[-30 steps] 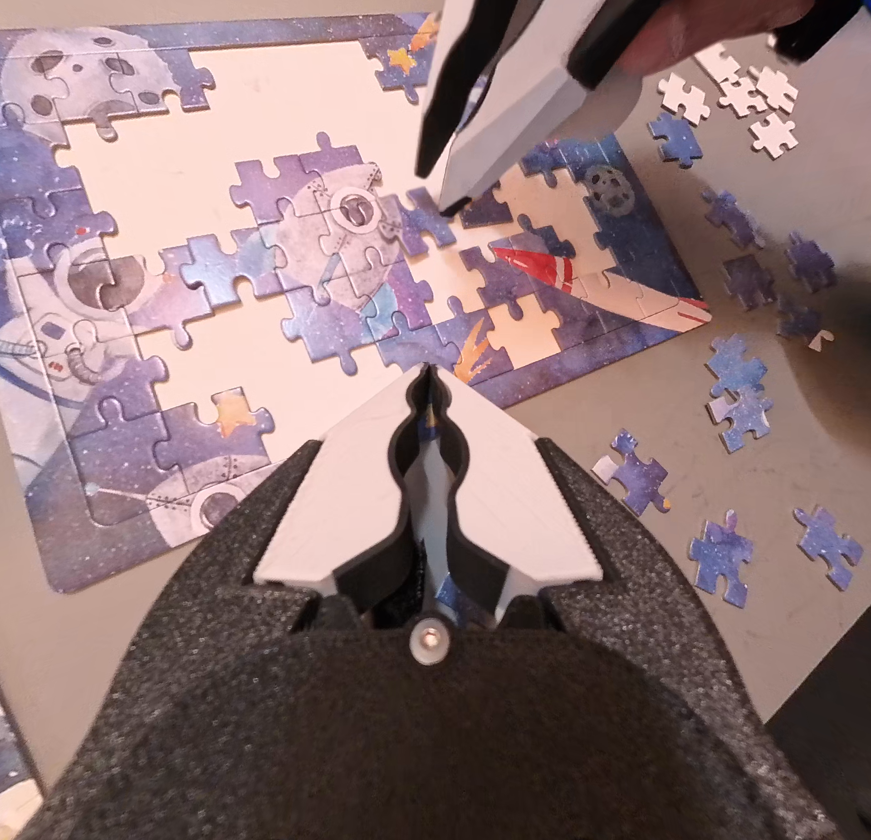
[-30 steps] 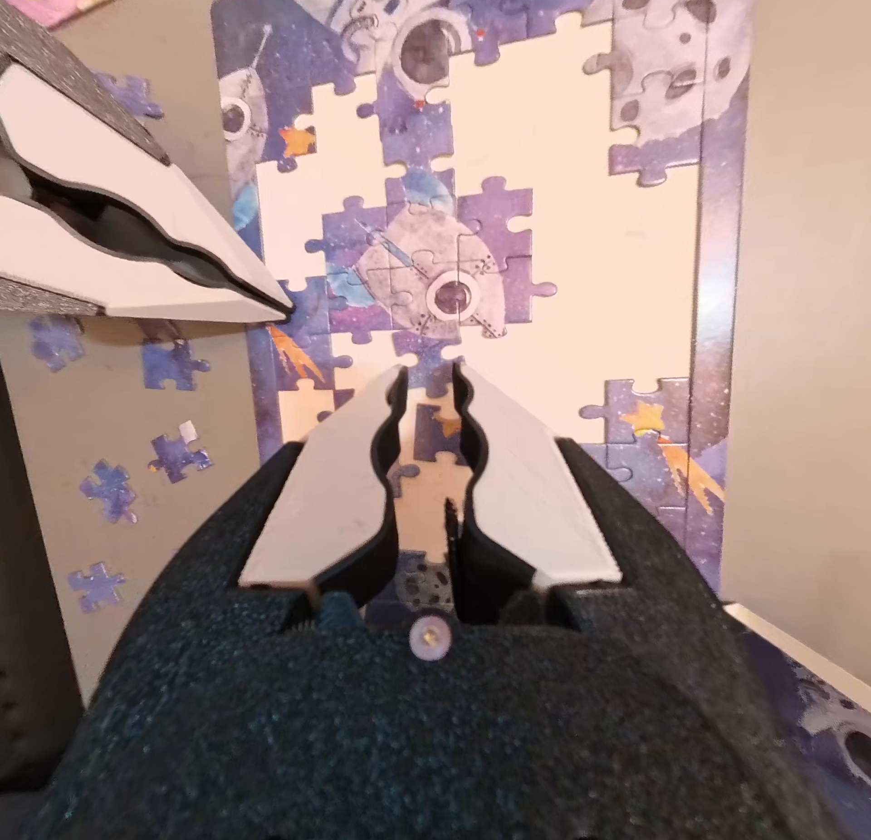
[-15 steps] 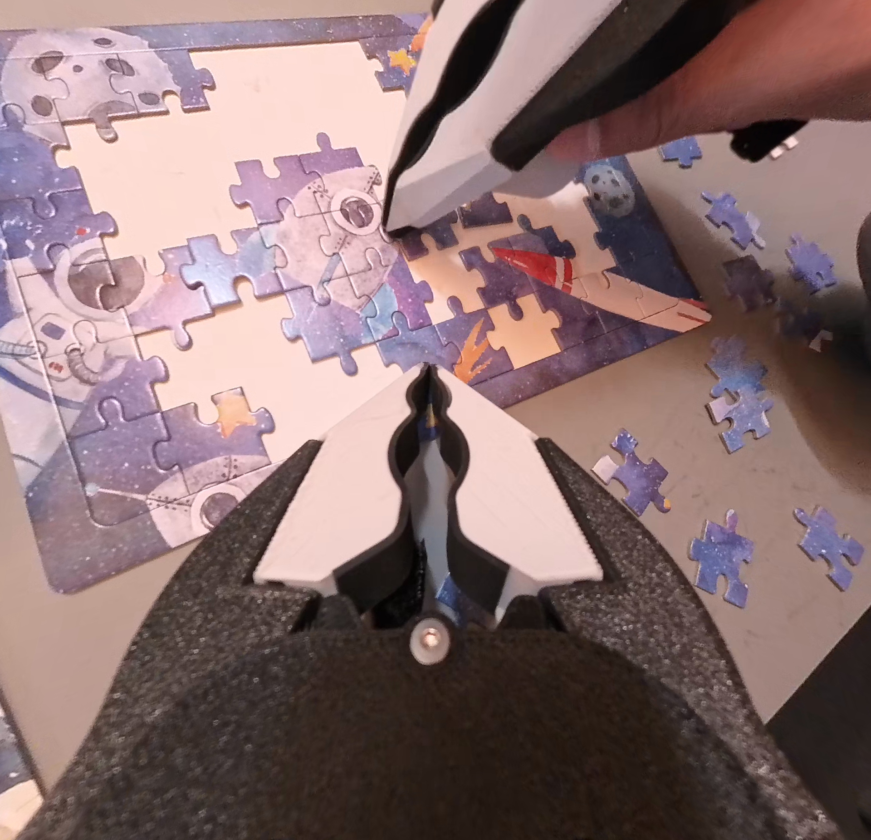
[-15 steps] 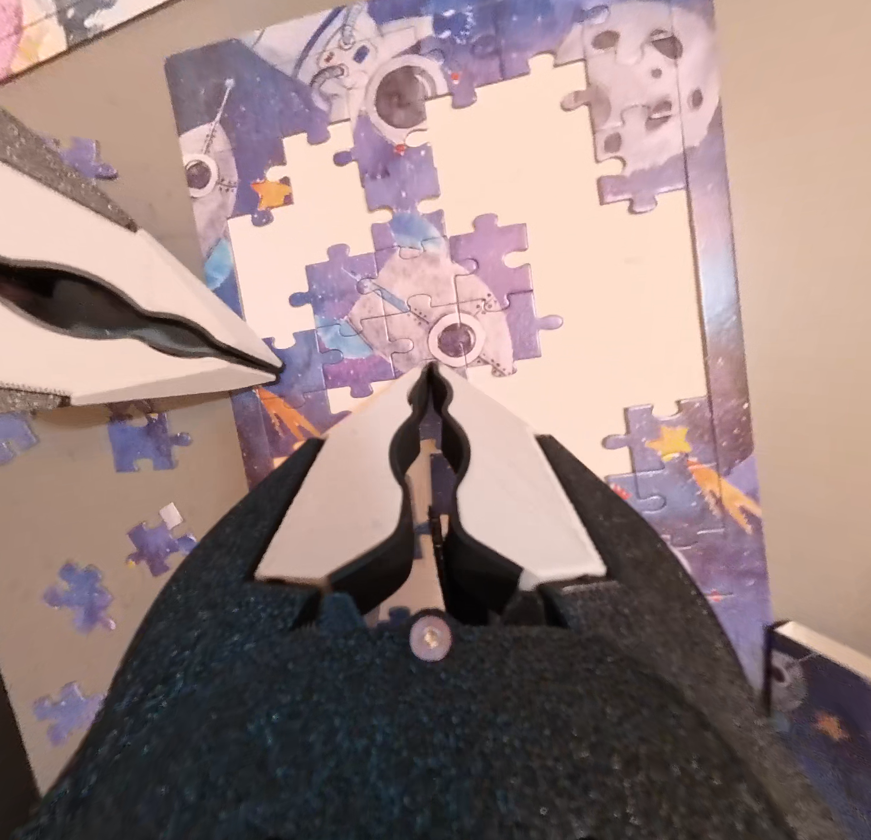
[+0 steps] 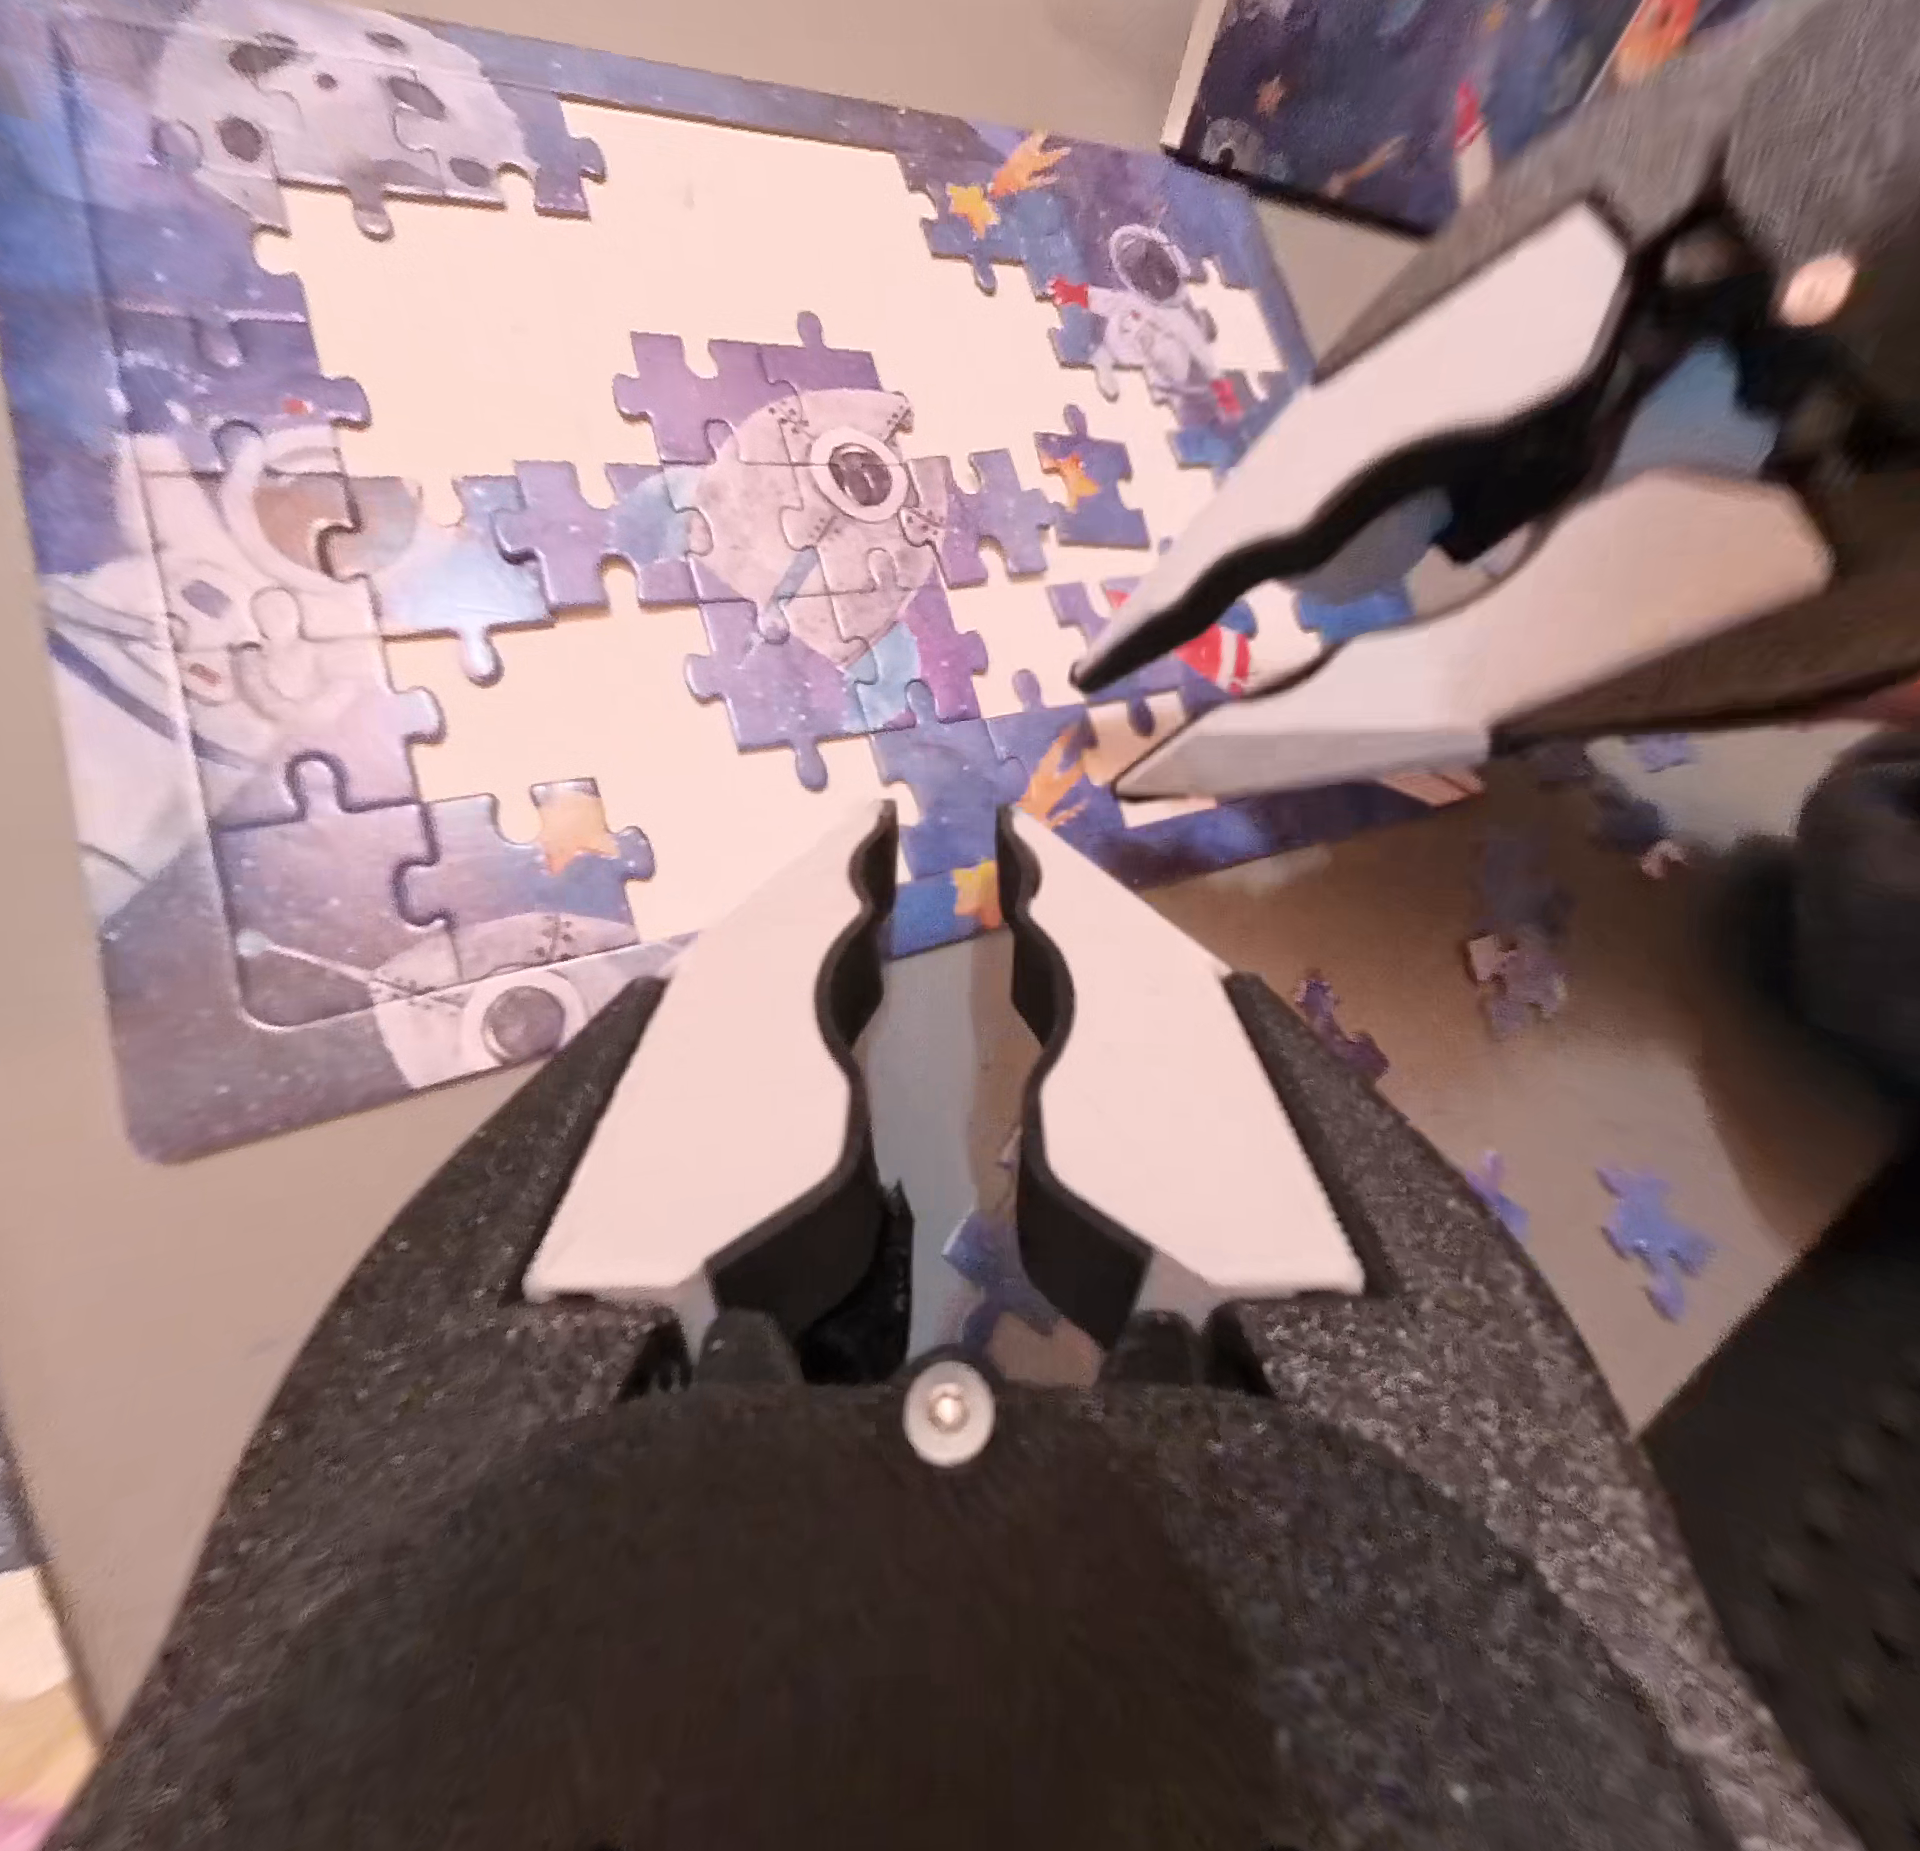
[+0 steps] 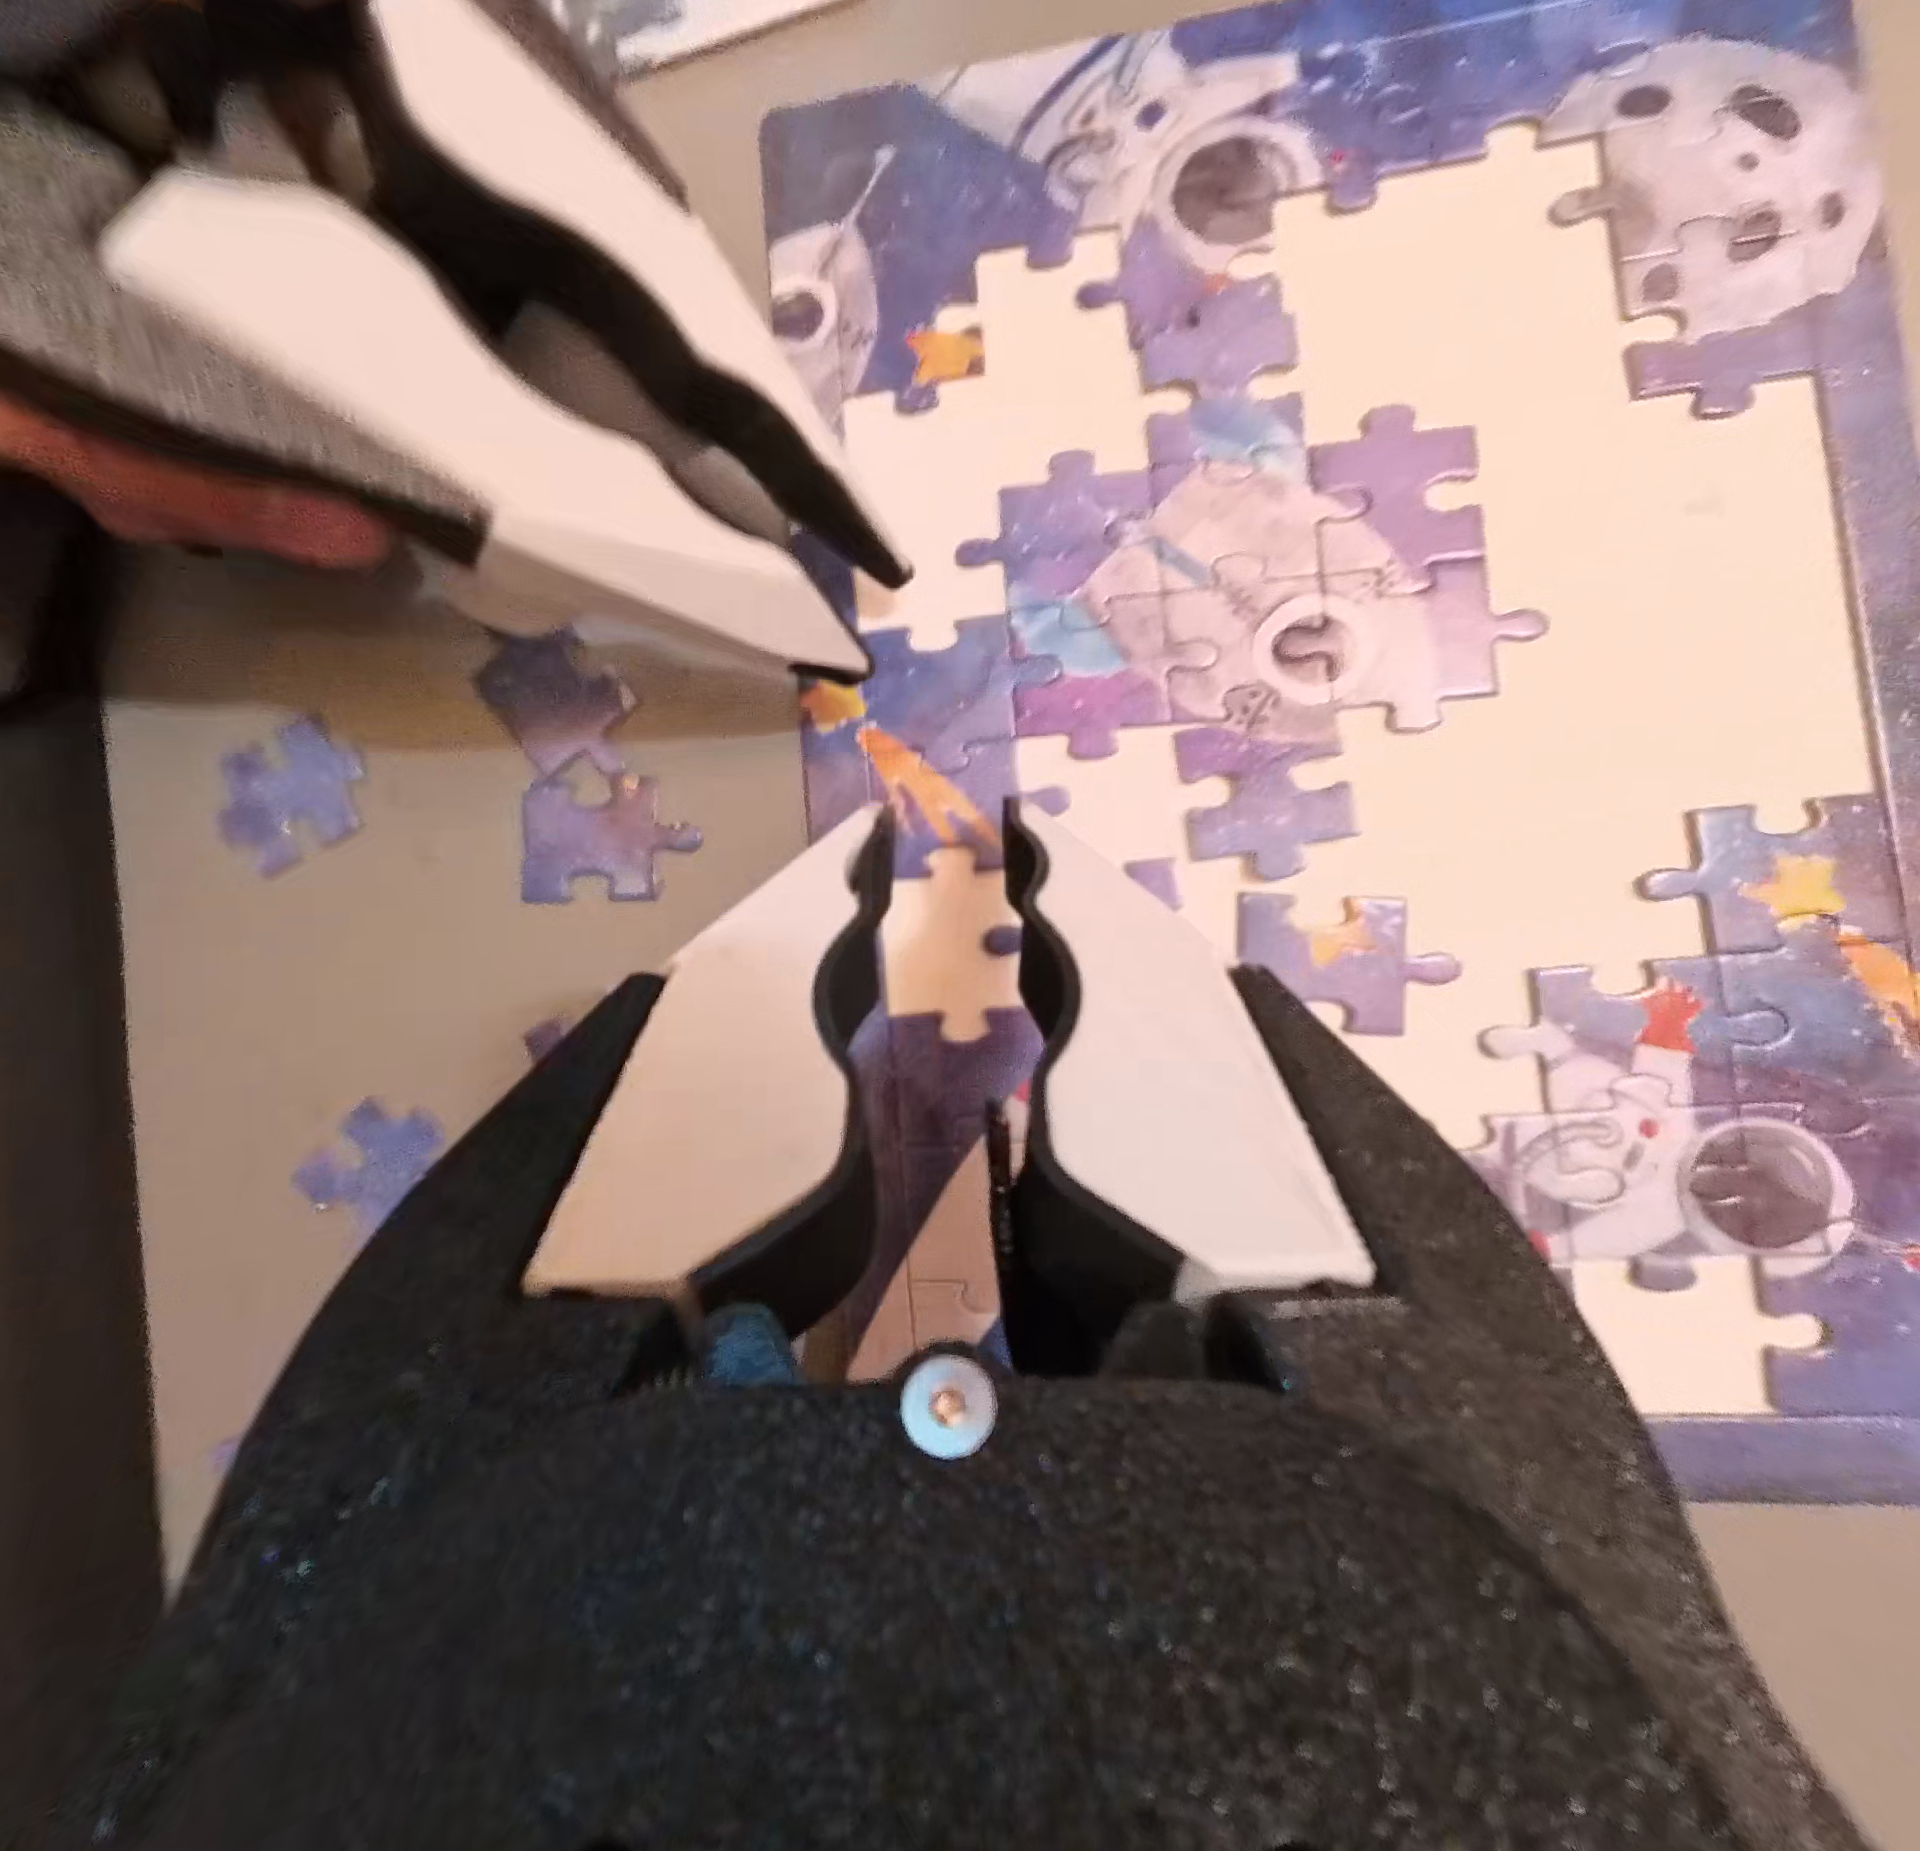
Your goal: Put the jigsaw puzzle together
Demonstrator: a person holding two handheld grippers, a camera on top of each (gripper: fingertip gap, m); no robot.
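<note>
My left gripper (image 5: 943, 833) hangs over the near edge of the jigsaw puzzle board (image 5: 343, 1095), its fingers parted by a narrow gap with nothing between them. My right gripper (image 6: 943, 833) is likewise slightly apart and empty, poised above the board's edge beside the orange comet. The puzzle lies flat on the beige table (image 5: 260, 1271), only partly filled: a cratered moon (image 5: 312, 108) in one corner, a grey capsule cluster (image 5: 821, 513) in the middle, a small astronaut (image 6: 1621, 1167) near another corner, and cream backing bare between them. Loose blue pieces (image 6: 582, 825) are scattered on the table just off the board (the views are blurred, so finer detail is lost). A puzzle box (image 5: 1382, 66) stands beyond the far corner.
</note>
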